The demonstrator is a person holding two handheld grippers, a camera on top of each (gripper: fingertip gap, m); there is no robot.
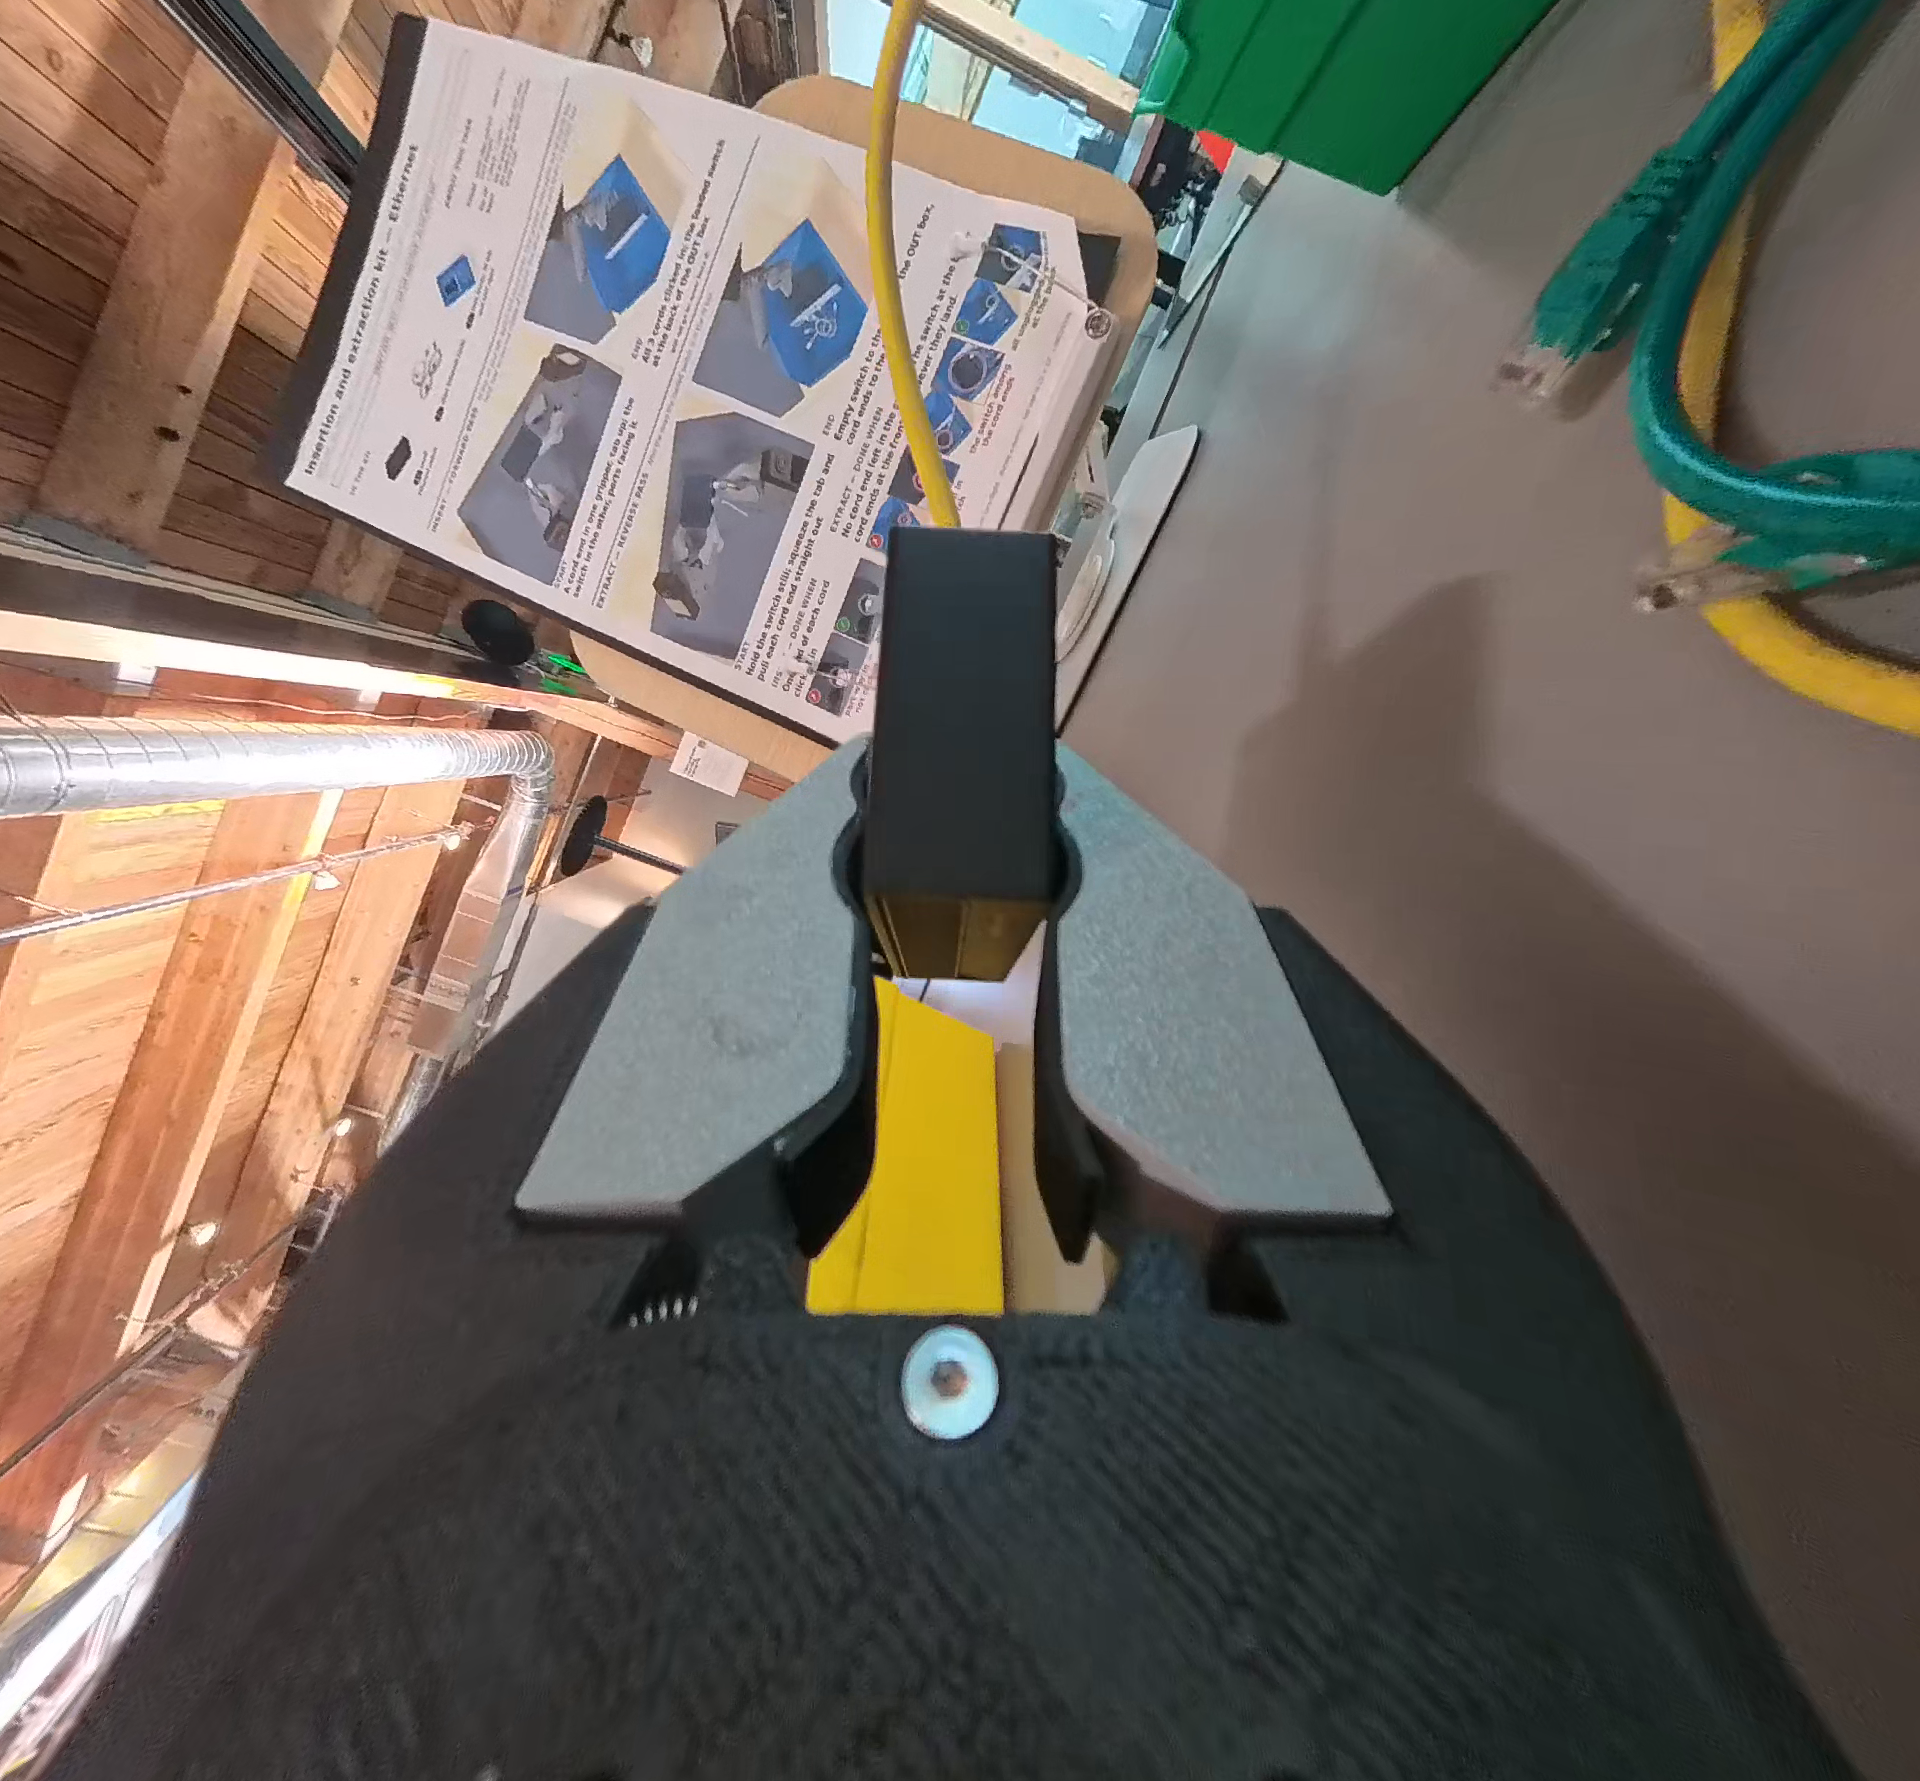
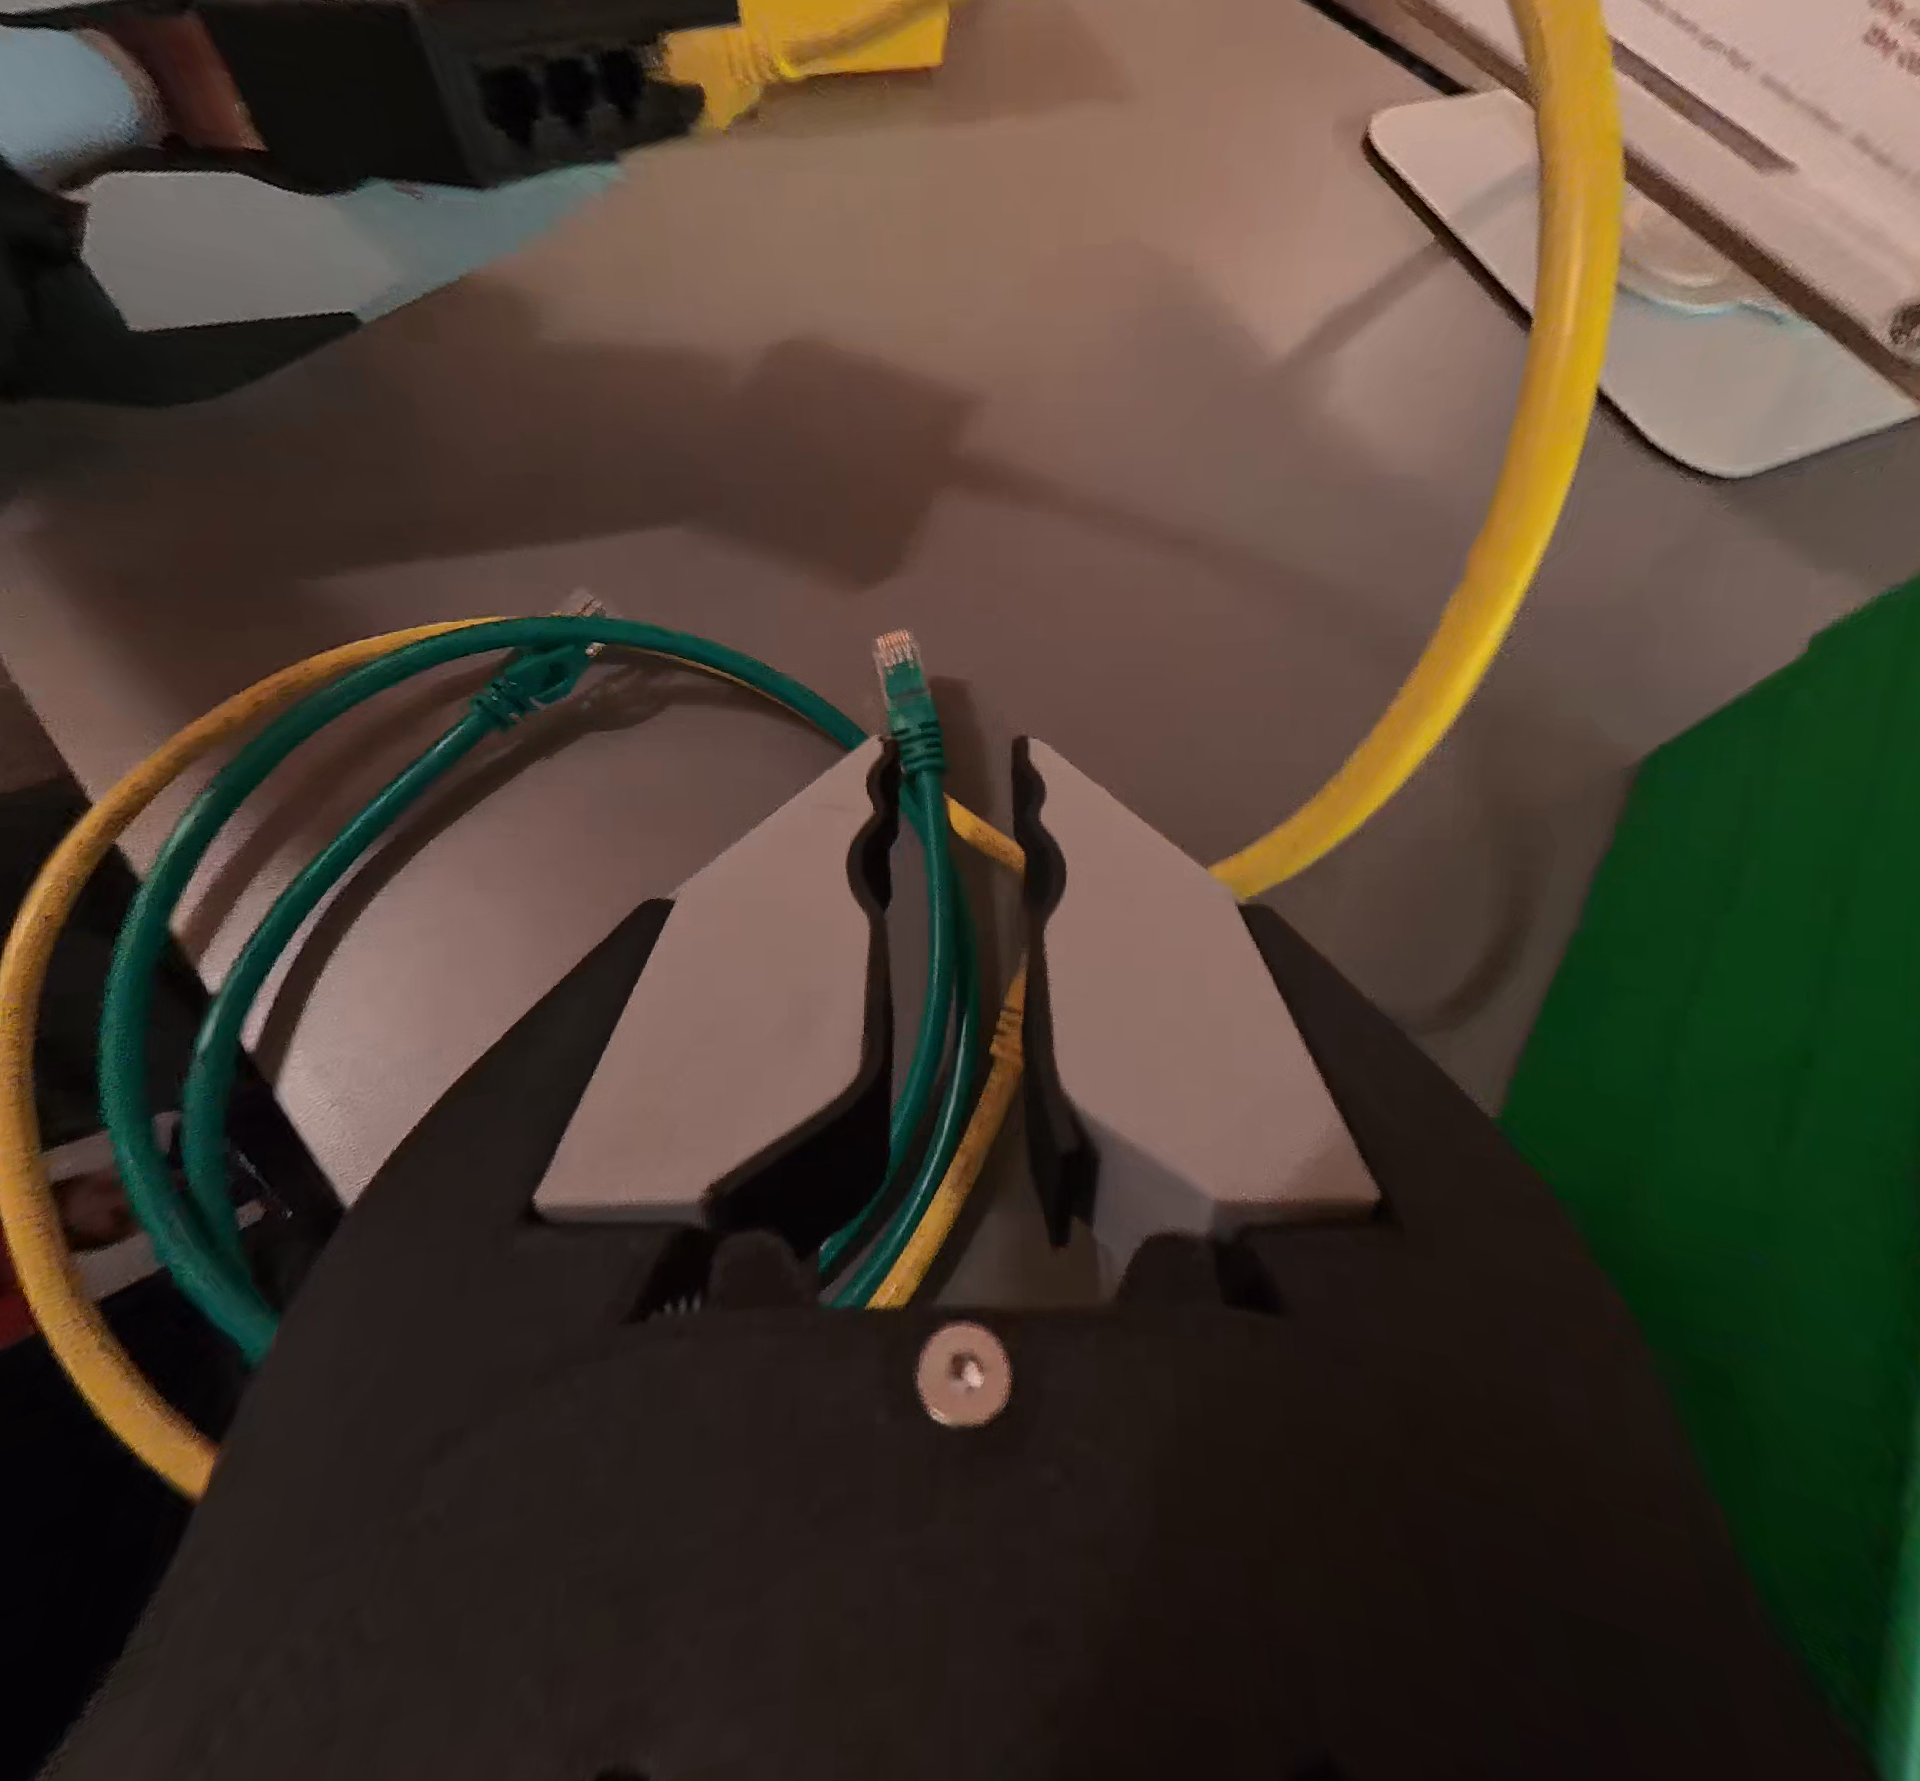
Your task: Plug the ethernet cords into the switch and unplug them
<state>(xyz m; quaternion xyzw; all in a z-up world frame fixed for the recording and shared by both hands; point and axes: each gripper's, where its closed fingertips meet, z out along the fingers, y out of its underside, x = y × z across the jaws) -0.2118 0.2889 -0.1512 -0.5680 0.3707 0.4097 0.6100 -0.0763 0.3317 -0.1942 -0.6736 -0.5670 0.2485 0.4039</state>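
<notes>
Left tongs (image 1: 961,858): pinching the black switch (image 1: 961,692), held above the bench (image 2: 1039,329) — yellow cord (image 2: 1558,277) already plugged in.
Right tongs (image 2: 951,796): spread around the green cord (image 2: 940,952), plug (image 2: 902,682) just past the tips.
Advice: close just behind the plug — then line it up with a free port.

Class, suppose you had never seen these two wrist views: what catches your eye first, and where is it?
In the left wrist view, the left gripper clamps the black switch dead centre, with a yellow cord arcing up from its far end. In the right wrist view, the right gripper is open around a green cord whose plug points away. Behind it, a big yellow loop sweeps across the grey table towards the switch at upper left.
</notes>
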